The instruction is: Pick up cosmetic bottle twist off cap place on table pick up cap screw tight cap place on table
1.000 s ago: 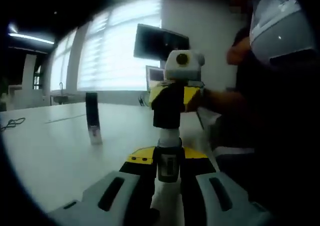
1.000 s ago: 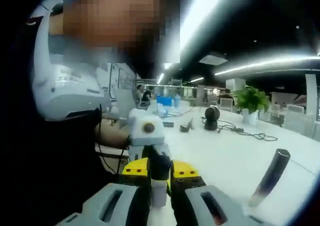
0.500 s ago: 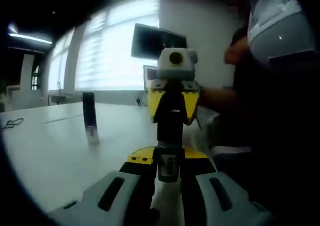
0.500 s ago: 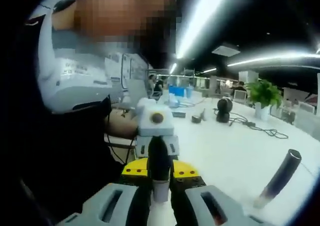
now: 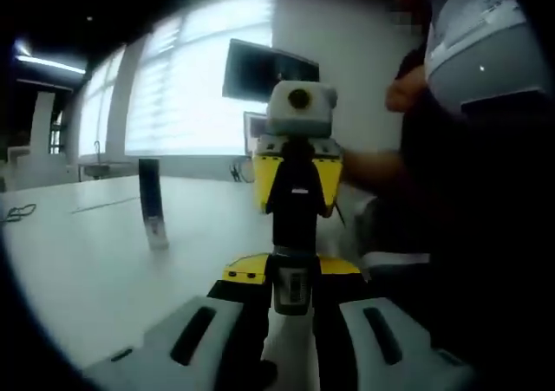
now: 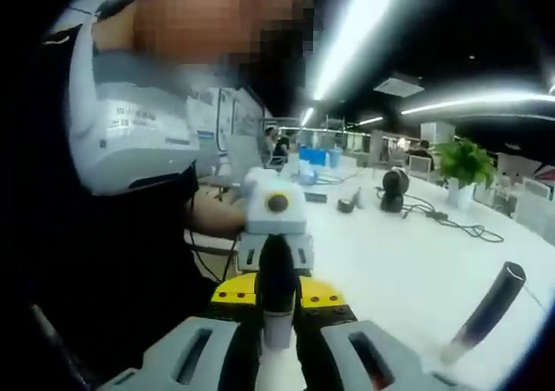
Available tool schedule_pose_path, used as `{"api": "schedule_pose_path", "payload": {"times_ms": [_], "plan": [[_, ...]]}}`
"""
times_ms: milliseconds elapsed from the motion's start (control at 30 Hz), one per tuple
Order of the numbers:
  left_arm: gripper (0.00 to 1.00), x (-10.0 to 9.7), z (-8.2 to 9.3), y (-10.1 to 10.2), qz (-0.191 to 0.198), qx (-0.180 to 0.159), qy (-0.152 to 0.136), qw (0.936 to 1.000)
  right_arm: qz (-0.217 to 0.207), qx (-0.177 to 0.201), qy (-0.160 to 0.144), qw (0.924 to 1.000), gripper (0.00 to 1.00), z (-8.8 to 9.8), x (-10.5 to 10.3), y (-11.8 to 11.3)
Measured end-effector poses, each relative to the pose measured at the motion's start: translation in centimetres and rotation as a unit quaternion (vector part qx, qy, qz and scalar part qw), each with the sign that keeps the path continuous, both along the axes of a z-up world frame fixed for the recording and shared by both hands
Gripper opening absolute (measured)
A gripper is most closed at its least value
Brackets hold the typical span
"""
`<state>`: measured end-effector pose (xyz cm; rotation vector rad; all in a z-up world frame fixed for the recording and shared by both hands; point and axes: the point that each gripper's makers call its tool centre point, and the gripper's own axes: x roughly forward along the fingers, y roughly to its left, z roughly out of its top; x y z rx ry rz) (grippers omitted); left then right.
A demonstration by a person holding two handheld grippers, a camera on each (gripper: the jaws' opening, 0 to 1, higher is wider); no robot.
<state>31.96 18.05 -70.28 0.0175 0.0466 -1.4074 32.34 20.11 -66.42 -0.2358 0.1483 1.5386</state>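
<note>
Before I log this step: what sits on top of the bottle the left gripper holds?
The black cap, clamped by the right gripper. The bottle neck under it is covered.

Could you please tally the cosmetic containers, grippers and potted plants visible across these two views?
Cosmetic containers: 2 (capped bottle held by both grippers, dark tube standing on table)
Grippers: 2 (left gripper, right gripper)
Potted plants: 1 (plant)
Total: 5

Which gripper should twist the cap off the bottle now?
Right, probably. The right gripper is already shut on the black cap, while the left gripper clamps the bottle below it and can hold it steady.
</note>
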Motion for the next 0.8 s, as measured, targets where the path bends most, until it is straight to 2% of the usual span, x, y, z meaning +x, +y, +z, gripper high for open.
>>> {"api": "schedule_pose_path", "payload": {"times_ms": [133,300,400,533,800], "plan": [[0.08,0.4,0.2,0.2,0.011,-0.003,0.002,0.9999,-0.039,0.021,-0.004,0.9990,0.08,0.2,0.4,0.1],[0.08,1.3,0.1,0.4,0.036,0.001,-0.007,0.9993,-0.085,0.030,-0.016,0.9958,0.08,0.0,0.6,0.4],[0.08,1.7,0.1,0.5,0.050,0.005,-0.008,0.9987,-0.107,0.042,-0.009,0.9933,0.08,-0.1,1.0,0.4],[0.08,2.7,0.4,0.9,0.080,-0.004,-0.008,0.9968,-0.150,0.061,-0.002,0.9867,0.08,0.3,2.0,0.3],[0.08,4.1,1.2,1.5,0.125,-0.017,-0.014,0.9919,-0.216,0.096,-0.009,0.9716,0.08,1.1,3.1,0.7]]}}
